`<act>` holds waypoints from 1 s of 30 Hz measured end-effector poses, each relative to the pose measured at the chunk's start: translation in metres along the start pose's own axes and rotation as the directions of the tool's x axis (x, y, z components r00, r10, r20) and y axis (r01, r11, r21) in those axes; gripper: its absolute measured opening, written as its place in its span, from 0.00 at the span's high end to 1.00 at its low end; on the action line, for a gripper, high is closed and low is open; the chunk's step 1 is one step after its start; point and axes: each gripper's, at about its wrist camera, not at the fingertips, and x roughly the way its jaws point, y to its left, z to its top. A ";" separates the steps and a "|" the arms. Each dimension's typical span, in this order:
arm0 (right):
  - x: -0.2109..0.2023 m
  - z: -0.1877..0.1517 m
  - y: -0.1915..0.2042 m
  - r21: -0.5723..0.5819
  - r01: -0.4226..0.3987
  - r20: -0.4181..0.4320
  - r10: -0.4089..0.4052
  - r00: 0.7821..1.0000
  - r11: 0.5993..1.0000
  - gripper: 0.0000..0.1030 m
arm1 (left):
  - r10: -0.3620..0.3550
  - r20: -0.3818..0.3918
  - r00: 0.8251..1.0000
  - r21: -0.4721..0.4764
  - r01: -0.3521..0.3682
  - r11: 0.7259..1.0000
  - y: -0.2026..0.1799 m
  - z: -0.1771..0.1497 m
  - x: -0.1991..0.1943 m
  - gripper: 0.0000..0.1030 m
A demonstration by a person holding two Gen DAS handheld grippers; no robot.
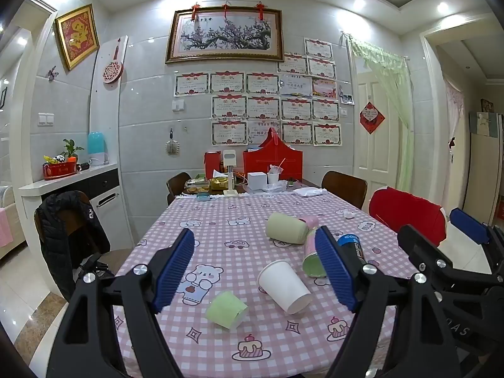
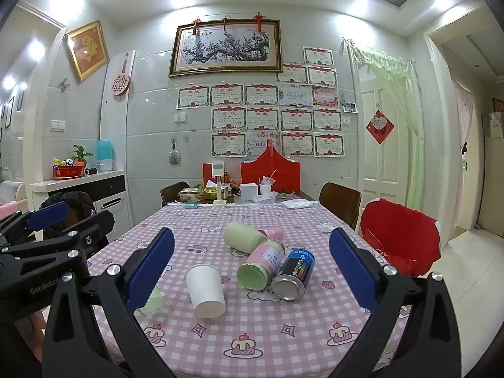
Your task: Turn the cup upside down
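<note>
A white paper cup (image 1: 285,286) lies on its side on the pink checked tablecloth, mouth toward me; it also shows in the right wrist view (image 2: 205,289). A small green paper cup (image 1: 227,309) lies on its side nearer the front, partly hidden behind my right gripper's left finger in the right wrist view (image 2: 153,302). My left gripper (image 1: 256,269) is open and empty above the table, the cups between and below its fingers. My right gripper (image 2: 252,275) is open and empty, to the right of the left one.
A pale green canister (image 2: 244,236), a pink-labelled green jar (image 2: 261,264) and a blue can (image 2: 294,275) lie on their sides mid-table. A pink cup (image 2: 272,233) lies behind them. Boxes and clutter stand at the far end (image 2: 249,192). Chairs flank the table, one with a red cover (image 2: 400,245).
</note>
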 end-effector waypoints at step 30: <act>0.000 0.000 0.000 0.006 -0.003 -0.005 0.003 1.000 1.000 0.08 | 0.001 -0.008 1.000 0.003 -0.001 1.000 0.000 0.000 0.000 0.24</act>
